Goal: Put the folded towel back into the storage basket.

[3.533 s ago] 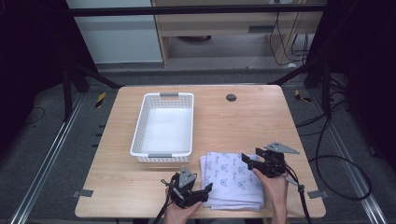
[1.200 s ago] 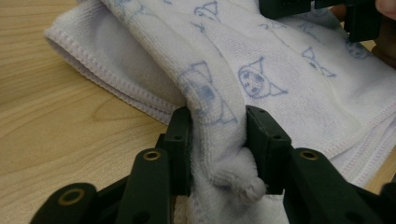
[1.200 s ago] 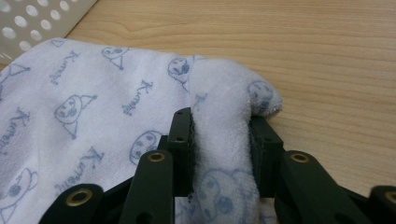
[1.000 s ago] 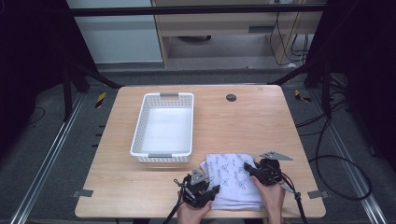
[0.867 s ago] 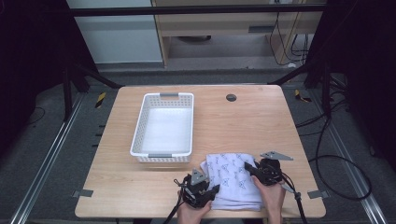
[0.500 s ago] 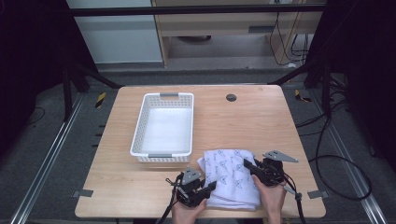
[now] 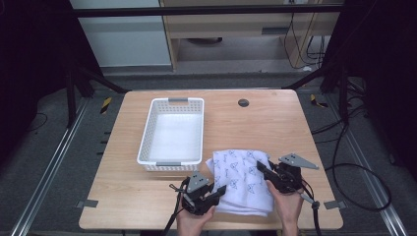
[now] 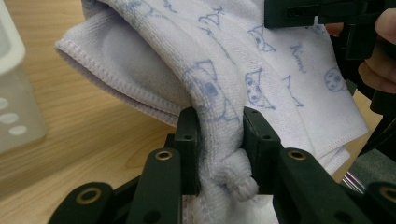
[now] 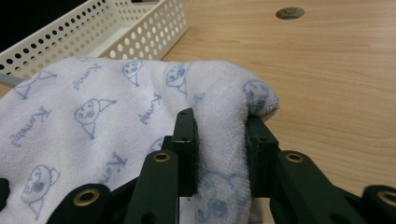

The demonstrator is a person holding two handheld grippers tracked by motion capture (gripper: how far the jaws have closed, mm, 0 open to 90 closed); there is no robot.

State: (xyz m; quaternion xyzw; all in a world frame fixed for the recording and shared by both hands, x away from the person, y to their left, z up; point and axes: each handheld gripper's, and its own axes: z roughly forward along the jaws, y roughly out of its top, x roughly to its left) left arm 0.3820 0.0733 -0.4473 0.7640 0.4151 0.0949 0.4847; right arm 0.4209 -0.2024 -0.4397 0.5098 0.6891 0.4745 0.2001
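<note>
A white towel with blue cartoon prints lies folded near the table's front edge, right of centre. My left gripper is at its front left corner, shut on a bunched fold of the towel. My right gripper is at its right edge, shut on a raised fold of the towel. In the left gripper view the right gripper's black jaws and a hand show at the top right.
A white perforated basket stands empty just left of and behind the towel; its wall shows in the right gripper view. A round hole sits in the tabletop at the back.
The left gripper drew in towards the towel, then back left and slightly nearer me. The towel has bunched into a narrower, folded shape between both grippers.
</note>
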